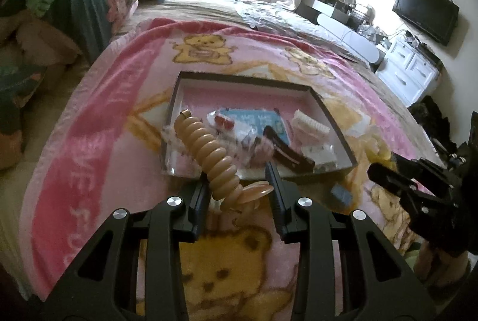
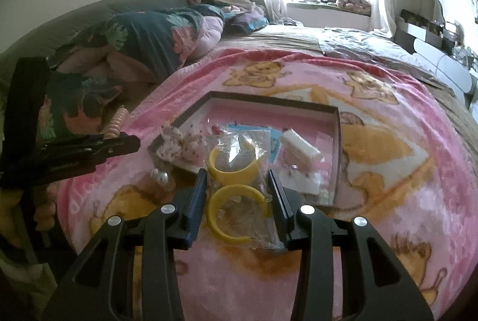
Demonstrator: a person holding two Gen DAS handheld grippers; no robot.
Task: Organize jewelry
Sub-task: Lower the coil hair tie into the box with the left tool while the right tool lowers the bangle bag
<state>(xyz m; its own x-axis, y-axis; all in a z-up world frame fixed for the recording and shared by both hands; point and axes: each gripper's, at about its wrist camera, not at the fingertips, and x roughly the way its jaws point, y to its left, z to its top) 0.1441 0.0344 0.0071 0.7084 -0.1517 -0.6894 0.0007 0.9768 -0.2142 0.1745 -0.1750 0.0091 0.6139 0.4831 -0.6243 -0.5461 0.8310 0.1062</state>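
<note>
A shallow dark-rimmed tray (image 1: 325, 109) lies on the pink bear blanket and holds several packets of jewelry. My left gripper (image 1: 239, 186) is shut on a tan ribbed spiral hair clip (image 1: 206, 147), which sticks up over the tray's near edge. My right gripper (image 2: 237, 188) straddles a clear bag with two yellow hoop earrings (image 2: 233, 171) at the tray's near rim (image 2: 339, 141); the jaws touch the bag's sides. The right gripper also shows in the left wrist view (image 1: 388, 174), and the left gripper in the right wrist view (image 2: 119, 144).
The pink blanket (image 1: 119, 118) covers a bed. A small blue packet (image 1: 340, 194) lies beside the tray. Pearl pieces (image 2: 161, 177) lie left of the tray. Pillows and bedding (image 2: 143, 37) are at the far left; a white dresser (image 1: 409, 70) stands at the right.
</note>
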